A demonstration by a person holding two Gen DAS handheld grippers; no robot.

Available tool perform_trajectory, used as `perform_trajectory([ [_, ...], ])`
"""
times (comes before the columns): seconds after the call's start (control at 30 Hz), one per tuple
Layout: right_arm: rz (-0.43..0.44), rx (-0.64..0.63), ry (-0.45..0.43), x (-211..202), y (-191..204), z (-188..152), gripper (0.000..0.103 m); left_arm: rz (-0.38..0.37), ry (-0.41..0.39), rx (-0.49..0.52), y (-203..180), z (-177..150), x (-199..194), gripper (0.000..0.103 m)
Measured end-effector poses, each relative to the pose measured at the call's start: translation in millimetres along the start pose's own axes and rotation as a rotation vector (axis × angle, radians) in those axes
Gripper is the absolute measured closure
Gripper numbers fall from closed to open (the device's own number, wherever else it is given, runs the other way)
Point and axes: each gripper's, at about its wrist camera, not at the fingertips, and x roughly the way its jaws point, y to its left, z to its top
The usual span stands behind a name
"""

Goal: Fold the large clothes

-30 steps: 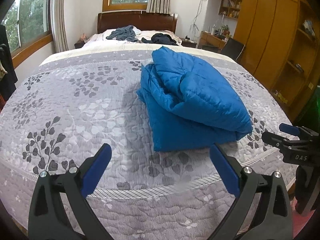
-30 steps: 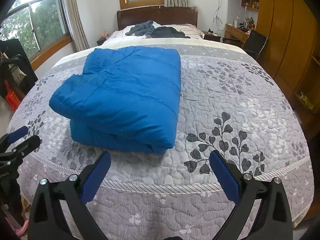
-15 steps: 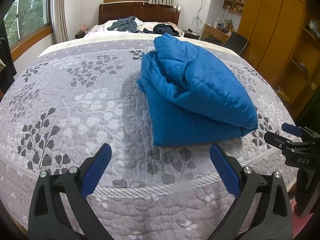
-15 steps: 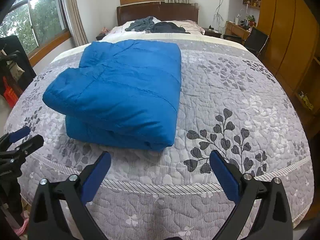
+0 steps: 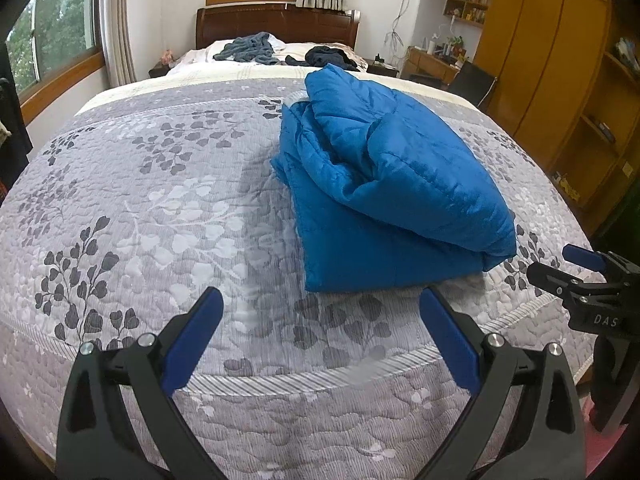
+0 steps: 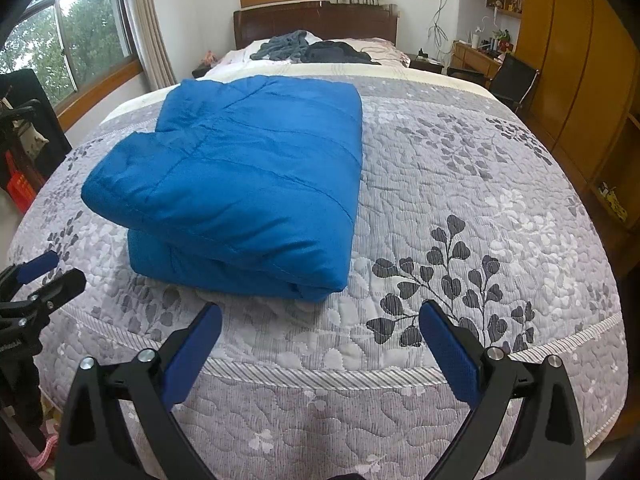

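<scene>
A blue quilted jacket (image 5: 384, 184) lies folded into a thick bundle on the grey leaf-patterned bedspread (image 5: 160, 208). In the right wrist view the same jacket (image 6: 248, 176) sits left of centre, its rounded fold facing me. My left gripper (image 5: 320, 312) hovers open over the near edge of the bed, just short of the jacket's near-left corner, holding nothing. My right gripper (image 6: 320, 320) is open too, just short of the near-right corner. Each gripper shows in the other's view: the right gripper (image 5: 576, 272) at the far right, the left gripper (image 6: 44, 276) at the far left.
Dark clothes (image 5: 252, 50) and another dark heap (image 5: 328, 56) lie by the pillows under a wooden headboard (image 6: 316, 24). Wooden wardrobes (image 5: 552, 64), a desk and a black chair (image 6: 516, 80) line the right side. Windows and a red crate (image 6: 20, 188) stand at left.
Both grippers have dropped a little and drawn closer to the jacket's near edge. The jacket has not moved and both pairs of jaws stay open.
</scene>
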Motion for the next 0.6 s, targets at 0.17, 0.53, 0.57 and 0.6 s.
perform_trajectory([
  [0.17,0.0,0.0,-0.002,-0.2,0.0,-0.2,0.004,0.0,-0.001,0.0,-0.4,0.0,-0.2,0.005],
  [0.53,0.002,-0.002,-0.001,1.1,-0.3,-0.5,0.004,-0.001,0.0,0.001,-1.1,-0.1,-0.3,0.005],
  [0.57,0.001,-0.002,-0.001,1.1,-0.2,-0.6,0.004,-0.001,0.0,0.001,-1.1,-0.1,-0.3,0.005],
  [0.6,0.0,-0.002,-0.001,0.7,0.0,-0.5,0.004,-0.001,0.001,0.001,-1.1,-0.1,-0.2,0.005],
])
